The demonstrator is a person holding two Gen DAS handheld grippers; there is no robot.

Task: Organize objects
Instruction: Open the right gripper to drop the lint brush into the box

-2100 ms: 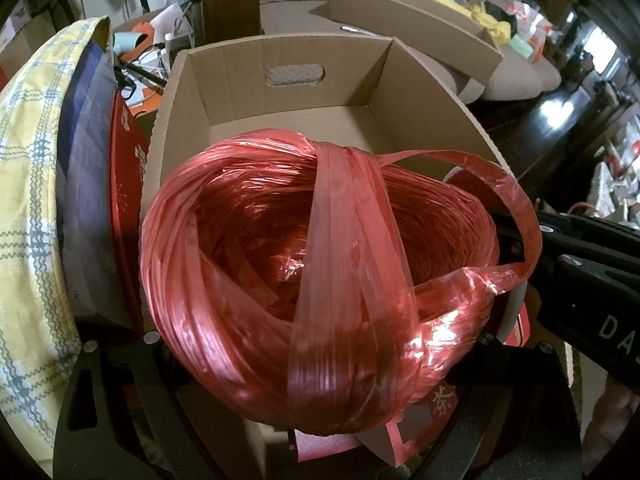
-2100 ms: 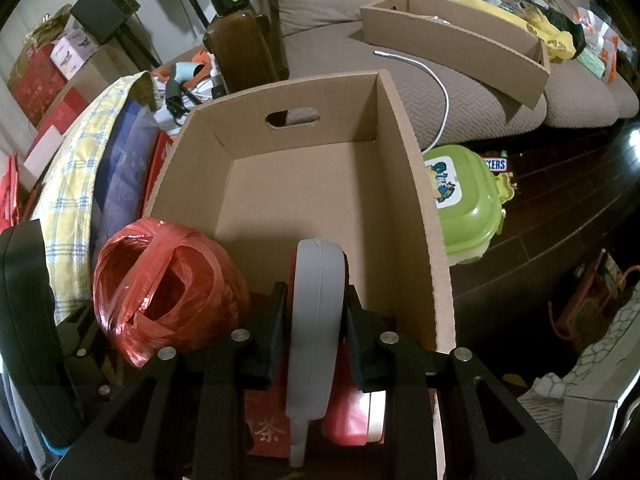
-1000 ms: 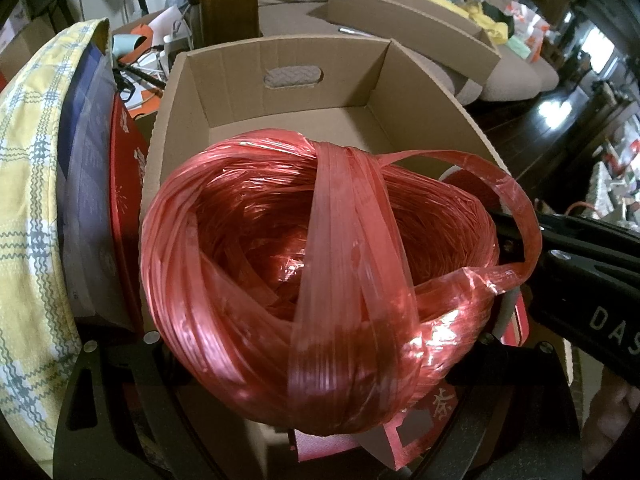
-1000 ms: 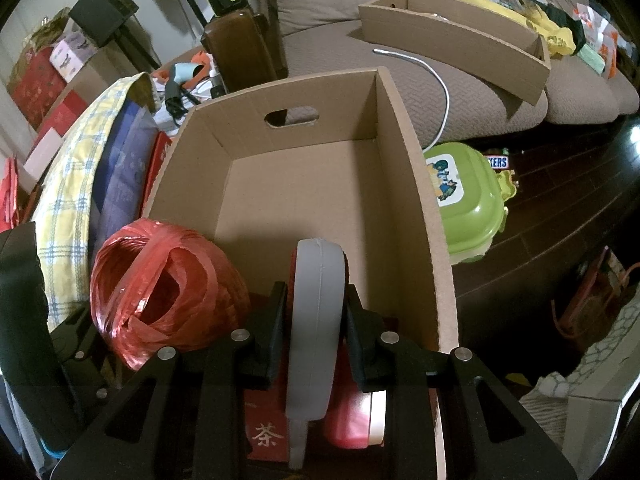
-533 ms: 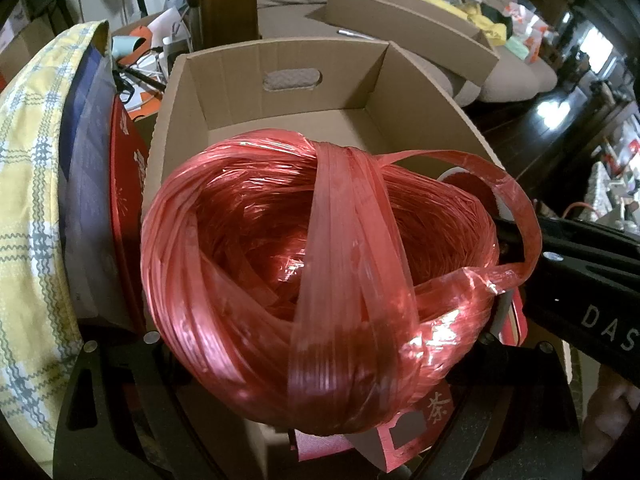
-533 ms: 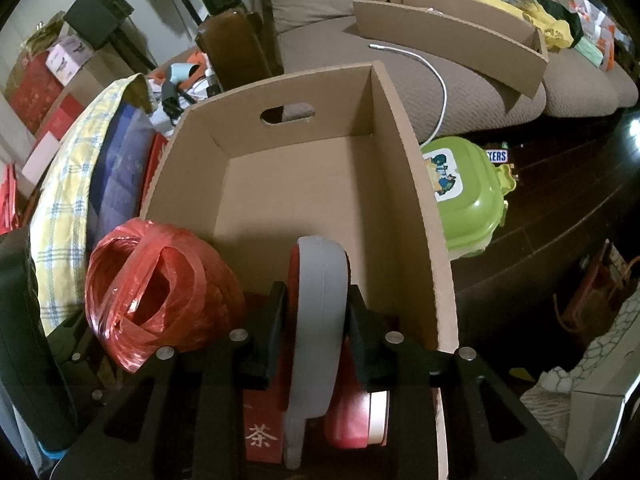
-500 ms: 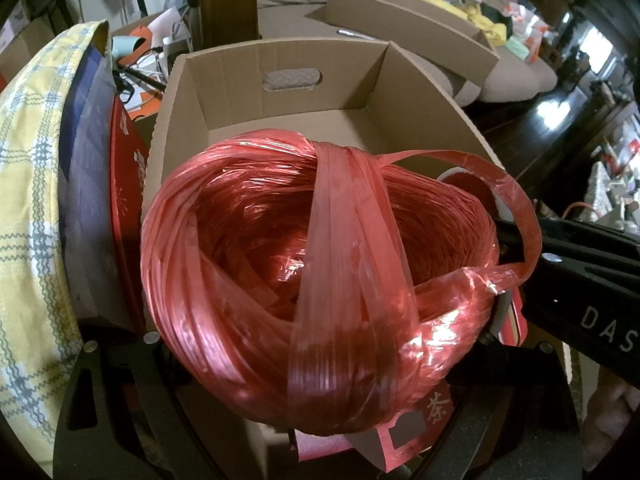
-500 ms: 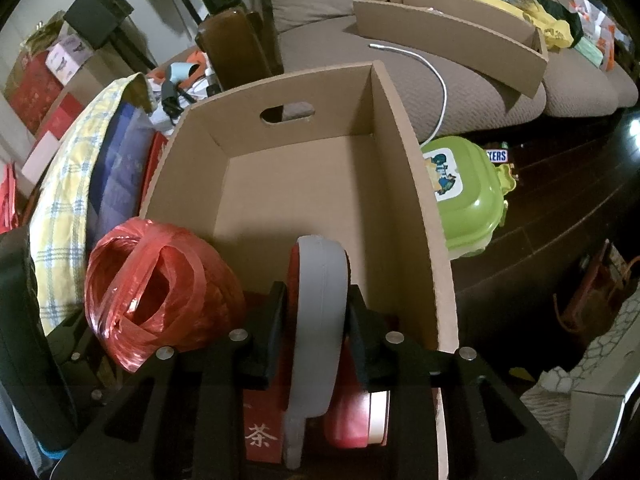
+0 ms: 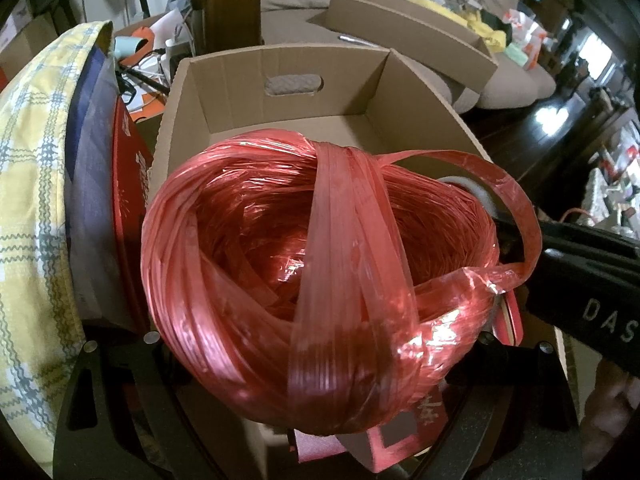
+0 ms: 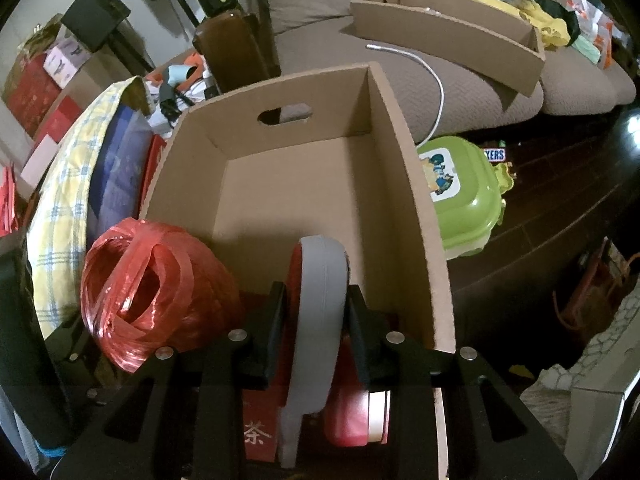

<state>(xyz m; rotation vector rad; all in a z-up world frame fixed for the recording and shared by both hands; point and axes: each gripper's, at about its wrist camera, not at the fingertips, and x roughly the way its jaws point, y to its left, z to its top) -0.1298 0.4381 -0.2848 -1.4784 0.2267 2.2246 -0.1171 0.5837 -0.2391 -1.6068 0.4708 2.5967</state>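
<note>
Left gripper jaws clamp the red twine ball. Right gripper jaws clamp the grey tape dispenser; cardboard box ahead.

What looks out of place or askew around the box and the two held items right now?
One strand of the red twine ball has come loose: it arcs off to the right and its torn end drapes against the right gripper. Outside the cardboard box, a green container lies tilted on the floor.

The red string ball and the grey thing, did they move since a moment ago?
No, nothing visibly changed. The left claw still holds the red string ball, and the right claw still grips the grey thing, both at the near end of the cardboard box.
</note>
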